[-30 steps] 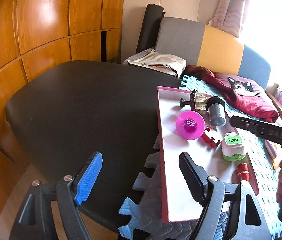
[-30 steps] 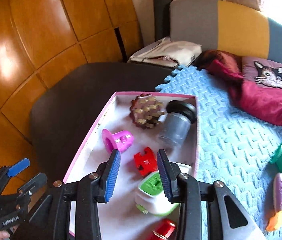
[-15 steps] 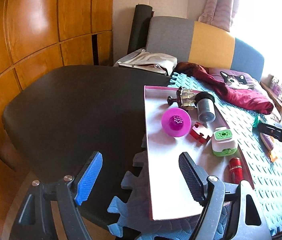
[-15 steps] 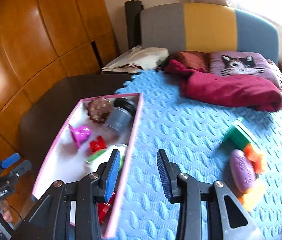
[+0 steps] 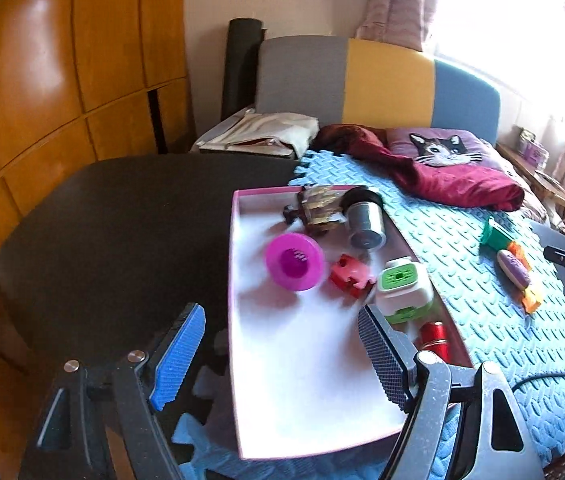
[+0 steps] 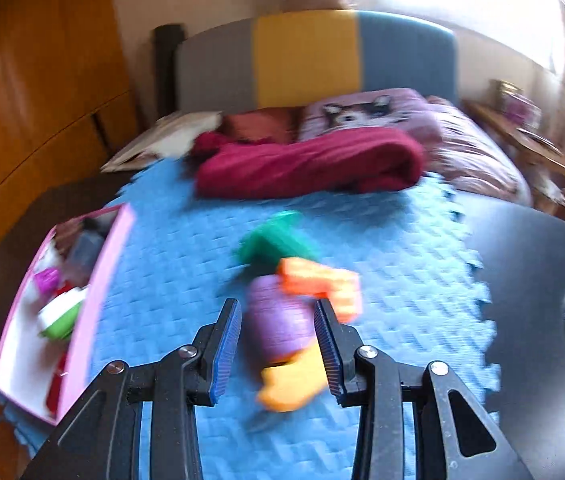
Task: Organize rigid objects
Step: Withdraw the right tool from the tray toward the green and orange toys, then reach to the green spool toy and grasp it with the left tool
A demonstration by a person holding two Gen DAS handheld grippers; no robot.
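**Caller:** Six pieces sit in the pink-edged tray (image 5: 234, 280): a magenta cup (image 5: 293, 262) on its side, a red block (image 5: 349, 276), a green-and-white cube (image 5: 402, 288), a red cylinder (image 5: 434, 336), a grey jar (image 5: 364, 222) tipped over, and a brown spiky piece (image 5: 320, 210) at the far end touching the jar.

**Analyst:** And outside the tray?

**Caller:** A cluster lies on the blue foam mat (image 6: 186, 280), well apart from the tray: a green piece (image 6: 278, 240), an orange piece (image 6: 318, 280), a purple oval (image 6: 278, 324) and a yellow-orange piece (image 6: 294, 384), all touching or overlapping. That view is blurred, so shapes are rough.

**Analyst:** The surroundings?

**Caller:** The mat covers part of a dark table (image 5: 122, 232). Beyond it are a maroon cloth (image 6: 306, 164), a cat-print cushion (image 5: 442, 150) and a grey, yellow and blue headboard (image 5: 382, 80). Wooden panels (image 5: 62, 80) line one side, and bright window light comes from the other.

**Analyst:** Now the claws.

**Caller:** The right gripper (image 6: 278, 344) hangs over the cluster, jaws partly apart, with the purple oval showing between its fingers. The pads don't look pressed on it, and it grips nothing. The left gripper (image 5: 282, 354) has its jaws spread wide over the tray's near end, holding nothing.
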